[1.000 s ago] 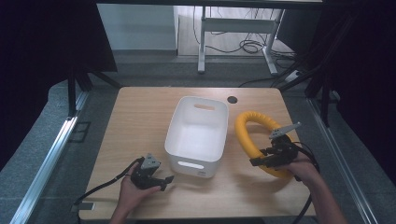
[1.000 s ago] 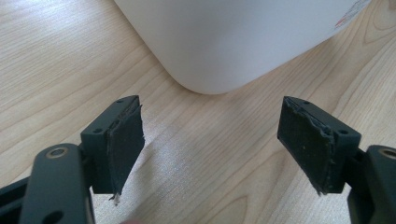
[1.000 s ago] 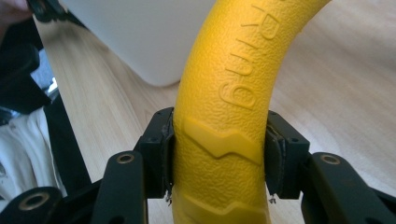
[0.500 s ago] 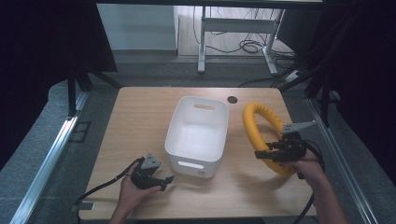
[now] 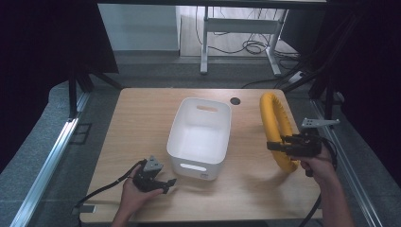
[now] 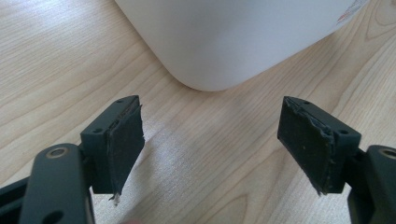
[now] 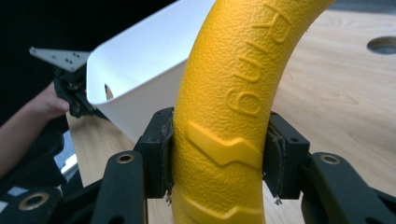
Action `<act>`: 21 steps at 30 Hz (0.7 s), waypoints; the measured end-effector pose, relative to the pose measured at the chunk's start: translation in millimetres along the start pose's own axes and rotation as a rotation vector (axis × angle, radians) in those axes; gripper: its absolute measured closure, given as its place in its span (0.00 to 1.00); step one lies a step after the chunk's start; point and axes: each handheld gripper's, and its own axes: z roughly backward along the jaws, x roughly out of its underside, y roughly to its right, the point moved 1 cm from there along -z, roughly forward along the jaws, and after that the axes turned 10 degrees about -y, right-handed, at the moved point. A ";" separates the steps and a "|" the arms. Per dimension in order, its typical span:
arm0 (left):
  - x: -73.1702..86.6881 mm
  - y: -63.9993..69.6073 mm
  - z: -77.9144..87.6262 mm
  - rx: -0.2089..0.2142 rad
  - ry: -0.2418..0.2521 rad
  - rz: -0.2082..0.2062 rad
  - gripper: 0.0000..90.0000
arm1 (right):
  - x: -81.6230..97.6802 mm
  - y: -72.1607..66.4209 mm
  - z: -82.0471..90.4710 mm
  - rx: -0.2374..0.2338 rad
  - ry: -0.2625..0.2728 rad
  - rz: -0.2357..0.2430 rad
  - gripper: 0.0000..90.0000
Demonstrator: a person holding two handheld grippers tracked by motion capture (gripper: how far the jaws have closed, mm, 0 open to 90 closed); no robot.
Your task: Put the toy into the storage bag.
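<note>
A yellow textured ring (image 5: 274,130) stands tilted up on its edge at the right side of the table, held off the wood by my right gripper (image 5: 279,145), which is shut on its lower arc. In the right gripper view both pads clamp the yellow ring (image 7: 224,135), whose raised lettering faces the camera. A white plastic bin (image 5: 201,137) stands empty in the middle of the table. My left gripper (image 5: 165,183) rests open on the wood near the bin's front left corner. In the left gripper view the white bin (image 6: 233,37) lies just ahead of the gap between the jaws.
The wooden table (image 5: 142,123) has a round cable hole (image 5: 235,100) behind the bin. Metal rails (image 5: 47,161) run along the left and right sides. A desk frame with cables (image 5: 241,42) stands on the floor beyond the table.
My right gripper has carried the ring to the right and tipped it more upright, away from the bin. The left gripper has stayed where it was.
</note>
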 end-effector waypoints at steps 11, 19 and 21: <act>0.0 0.1 -0.1 0.000 0.001 -0.001 0.25 | -6.4 -1.3 10.7 -0.039 0.129 -0.012 0.56; 0.1 0.4 -1.3 0.003 -0.001 0.001 0.25 | -11.1 -6.6 11.5 -0.037 0.186 -0.003 0.56; 0.1 0.3 -0.9 0.002 0.000 0.001 0.25 | -13.3 -9.3 11.8 -0.028 0.210 0.000 0.56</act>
